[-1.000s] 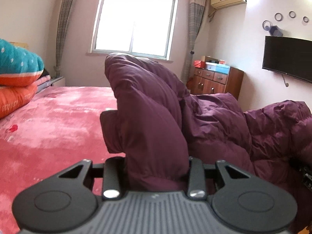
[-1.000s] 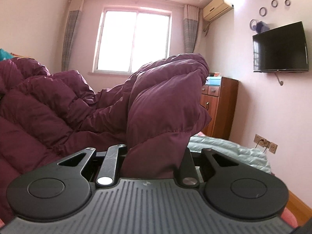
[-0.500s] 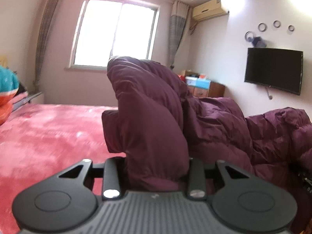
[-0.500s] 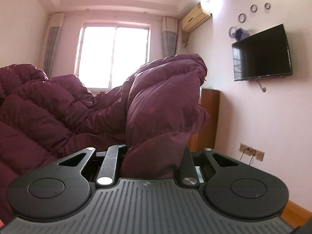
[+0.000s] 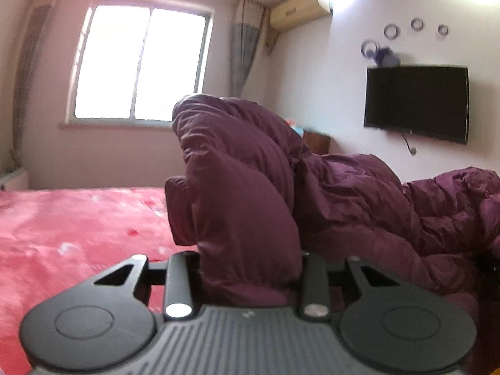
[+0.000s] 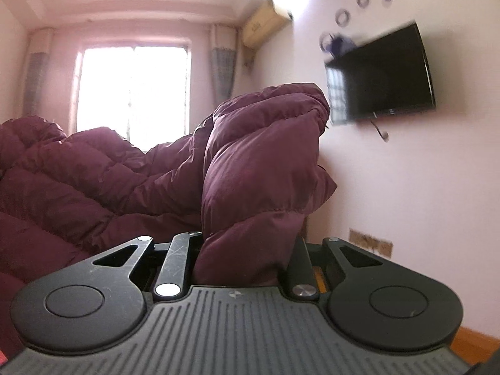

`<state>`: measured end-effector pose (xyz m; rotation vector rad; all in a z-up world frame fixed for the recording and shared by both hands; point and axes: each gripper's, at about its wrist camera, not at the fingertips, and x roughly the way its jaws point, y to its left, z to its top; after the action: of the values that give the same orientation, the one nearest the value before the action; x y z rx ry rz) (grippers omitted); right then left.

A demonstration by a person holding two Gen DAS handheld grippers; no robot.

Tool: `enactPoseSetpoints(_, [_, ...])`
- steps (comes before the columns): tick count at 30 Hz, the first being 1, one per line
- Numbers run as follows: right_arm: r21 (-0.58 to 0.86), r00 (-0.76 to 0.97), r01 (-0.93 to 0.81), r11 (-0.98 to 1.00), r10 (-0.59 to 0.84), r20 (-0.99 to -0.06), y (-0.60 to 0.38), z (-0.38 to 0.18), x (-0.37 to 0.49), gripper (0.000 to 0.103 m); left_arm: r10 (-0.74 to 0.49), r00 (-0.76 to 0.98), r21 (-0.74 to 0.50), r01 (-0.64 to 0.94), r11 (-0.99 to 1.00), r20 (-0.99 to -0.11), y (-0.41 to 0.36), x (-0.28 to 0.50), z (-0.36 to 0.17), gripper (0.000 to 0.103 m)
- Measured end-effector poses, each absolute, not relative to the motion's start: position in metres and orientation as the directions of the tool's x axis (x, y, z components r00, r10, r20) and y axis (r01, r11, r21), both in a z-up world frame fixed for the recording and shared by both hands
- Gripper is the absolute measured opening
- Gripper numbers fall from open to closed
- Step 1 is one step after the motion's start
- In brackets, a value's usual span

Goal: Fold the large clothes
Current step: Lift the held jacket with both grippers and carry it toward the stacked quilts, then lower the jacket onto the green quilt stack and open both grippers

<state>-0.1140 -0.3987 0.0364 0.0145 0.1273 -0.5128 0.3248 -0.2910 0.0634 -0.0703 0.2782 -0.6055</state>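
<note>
Coat [image 5: 237,193]: dark purple, padded, quilted. It is bunched and lifted above the bed [image 5: 72,228], held at two places.

Left hand-held gripper [image 5: 247,276]: clamped on a thick fold of the coat. The padding fills the gap between both fingers [image 5: 178,281] and bulges up and over them. From this grip the fabric rises in a tall hump, then trails off to the right in a long crumpled ridge toward the picture's edge.

Right hand-held gripper [image 6: 242,265]: also closed on a wad of the coat [image 6: 259,168], the fabric squeezed between its fingers [image 6: 173,265]. The fold stands upright above the grip. The rest of the garment spreads away to the left in low rolls.

Bed: covered in a red-pink fuzzy blanket, visible to the left of the coat in the left wrist view. Coat edge near the left grip hangs just above it; contact cannot be told.

Background: bright window [image 5: 137,68] with curtains on the far wall, air conditioner [image 5: 300,11] high in the corner, black television [image 5: 417,101] mounted on the right wall, round ornaments [image 5: 415,26] above it. Wall sockets [image 6: 370,243] low on the right wall in the right wrist view. Both views are somewhat blurred.
</note>
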Motion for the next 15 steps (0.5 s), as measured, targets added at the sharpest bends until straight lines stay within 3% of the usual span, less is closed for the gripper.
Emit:
enactPoseSetpoints(7, [-0.001,0.789,0.558,0.830,-0.532,-0.307,-0.427,-0.033,-0.111,0.025,-0.551,0.736,-0.173,0.530,0.830,-0.392,-0.338,0.372,0.000,0.034])
enactPoseSetpoints(15, [-0.007,0.723,0.617,0.787,-0.570,-0.390,-0.424,-0.096,-0.124,0.033,-0.534,0.723,-0.157,0.524,0.837,-0.438,-0.366,0.404,-0.017,0.042])
